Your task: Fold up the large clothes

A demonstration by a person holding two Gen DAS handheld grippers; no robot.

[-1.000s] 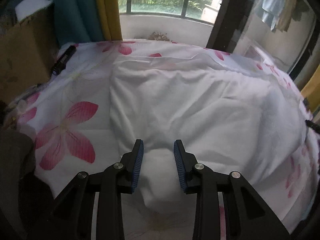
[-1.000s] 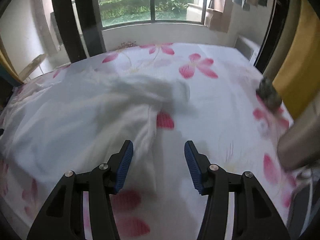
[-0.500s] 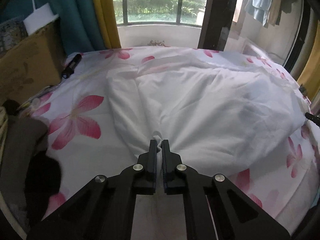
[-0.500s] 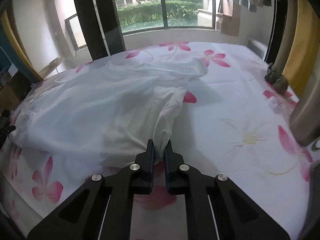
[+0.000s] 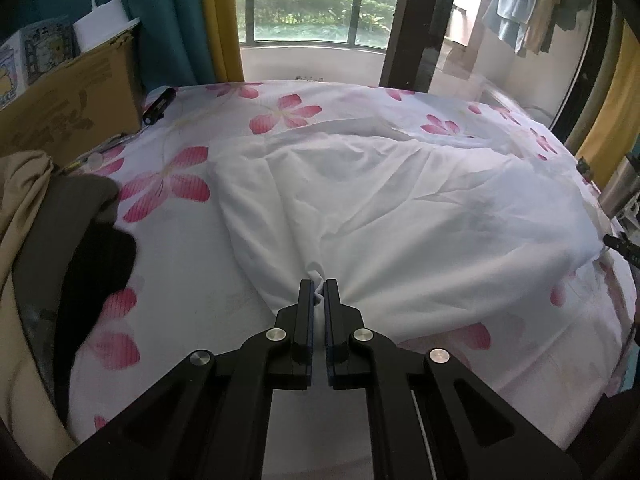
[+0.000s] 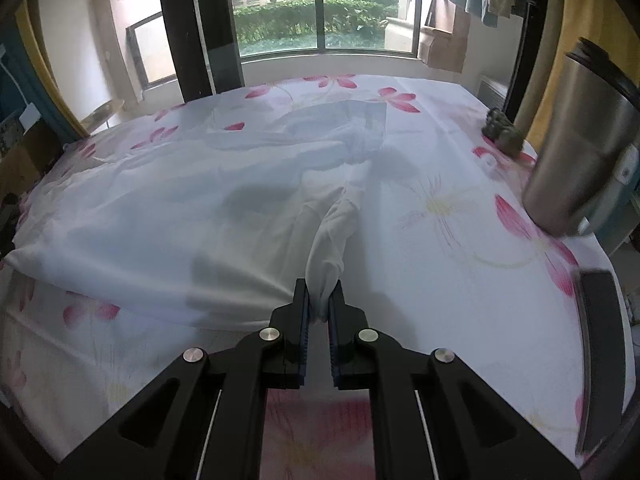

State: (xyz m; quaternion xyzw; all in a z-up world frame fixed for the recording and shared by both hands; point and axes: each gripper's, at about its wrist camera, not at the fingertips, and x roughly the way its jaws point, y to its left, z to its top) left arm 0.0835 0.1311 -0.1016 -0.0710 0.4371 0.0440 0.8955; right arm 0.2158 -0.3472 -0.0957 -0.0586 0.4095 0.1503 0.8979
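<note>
Left wrist view: the left gripper [image 5: 319,293] was closed on a pinch of the white garment [image 5: 400,216], which lay rumpled across the floral bedsheet [image 5: 168,264]. Right wrist view: the right gripper [image 6: 321,297] was likewise clamped on a bunched corner of the garment [image 6: 180,216] — thin, limp, light cloth, judged best held at corners and prone to sagging.

Soft daylight enters through the tall glass balcony window [image 5: 316,12] straight ahead of the jaws, leaving the room's near corners dim. The white crumpled cloth garment [image 5: 400,216] shows gentle grey shadows in its folds; in the right wrist view, beyond the jaws, it looks smeared and hazy [image 6: 200,208]. To their right, the brushed steel cylindrical tumbler [image 6: 580,148] is blurred. Fisheye distortion bows both frames, with black vignetting at the edges.
</note>
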